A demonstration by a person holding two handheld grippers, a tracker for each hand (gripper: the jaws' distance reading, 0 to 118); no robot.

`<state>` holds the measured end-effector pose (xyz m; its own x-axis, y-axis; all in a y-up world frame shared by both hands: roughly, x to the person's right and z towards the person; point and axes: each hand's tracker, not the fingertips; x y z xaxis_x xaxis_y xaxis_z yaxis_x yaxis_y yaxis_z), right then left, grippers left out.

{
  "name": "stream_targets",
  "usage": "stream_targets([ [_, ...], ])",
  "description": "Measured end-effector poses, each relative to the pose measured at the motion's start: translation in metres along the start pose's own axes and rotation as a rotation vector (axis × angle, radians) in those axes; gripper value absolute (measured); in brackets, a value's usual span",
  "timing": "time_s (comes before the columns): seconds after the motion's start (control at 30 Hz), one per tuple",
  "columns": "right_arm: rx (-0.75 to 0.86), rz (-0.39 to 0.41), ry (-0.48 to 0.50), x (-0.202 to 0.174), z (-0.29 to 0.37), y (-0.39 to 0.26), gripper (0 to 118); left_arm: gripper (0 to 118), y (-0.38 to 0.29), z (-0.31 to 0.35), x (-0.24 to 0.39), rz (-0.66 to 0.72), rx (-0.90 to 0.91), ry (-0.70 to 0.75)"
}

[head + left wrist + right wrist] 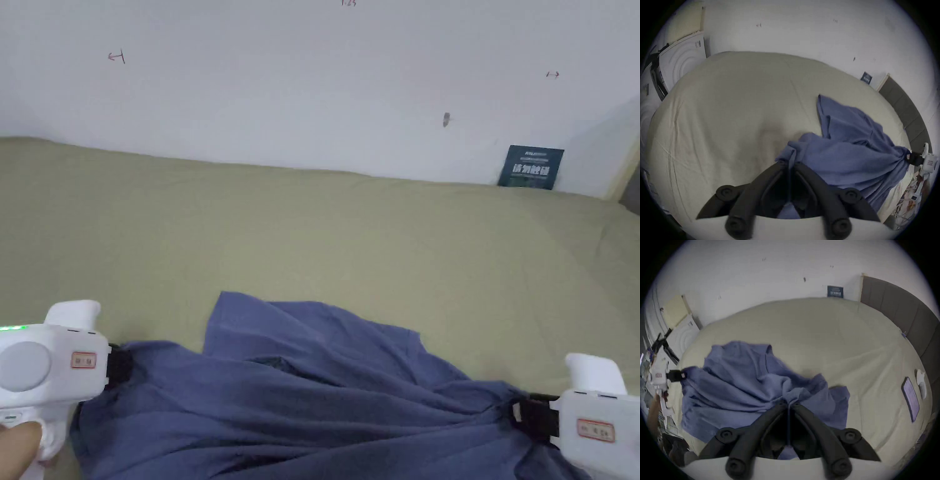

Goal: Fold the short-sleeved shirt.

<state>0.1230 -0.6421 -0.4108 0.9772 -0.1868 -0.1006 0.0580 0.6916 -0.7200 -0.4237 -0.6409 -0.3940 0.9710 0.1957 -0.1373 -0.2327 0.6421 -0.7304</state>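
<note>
A blue short-sleeved shirt (325,400) hangs stretched between my two grippers above the near edge of the bed, its far part crumpled on the sheet. My left gripper (122,365) is shut on the shirt's left edge; in the left gripper view its jaws (788,164) pinch a bunch of blue cloth (843,154). My right gripper (522,415) is shut on the right edge; in the right gripper view its jaws (788,404) clamp the gathered fabric (740,382). A hand holds the left gripper at the lower left of the head view.
The bed's olive sheet (350,250) stretches to a white wall. A dark blue card (531,167) leans on the wall at the back right. A phone (910,399) and a white object (920,382) lie on the bed's right side, by the dark headboard (903,308).
</note>
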Motion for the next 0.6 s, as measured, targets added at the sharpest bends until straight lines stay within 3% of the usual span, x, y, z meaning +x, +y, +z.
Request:
stream_targets([
  [0.17, 0.153, 0.101, 0.028, -0.017, 0.027, 0.028, 0, 3, 0.035, 0.043, 0.005, -0.020, 0.119, -0.068],
  [0.23, 0.211, 0.139, 0.036, -0.027, 0.036, 0.043, 0, 3, 0.050, 0.054, 0.009, -0.050, 0.187, -0.021],
  [0.37, 0.288, 0.139, 0.054, -0.037, 0.050, 0.080, 0, 3, 0.082, 0.079, 0.014, -0.060, 0.278, -0.053],
  [0.6, 0.402, 0.216, 0.038, -0.053, 0.061, 0.155, 0, 3, 0.153, 0.100, 0.023, -0.079, 0.381, -0.061],
])
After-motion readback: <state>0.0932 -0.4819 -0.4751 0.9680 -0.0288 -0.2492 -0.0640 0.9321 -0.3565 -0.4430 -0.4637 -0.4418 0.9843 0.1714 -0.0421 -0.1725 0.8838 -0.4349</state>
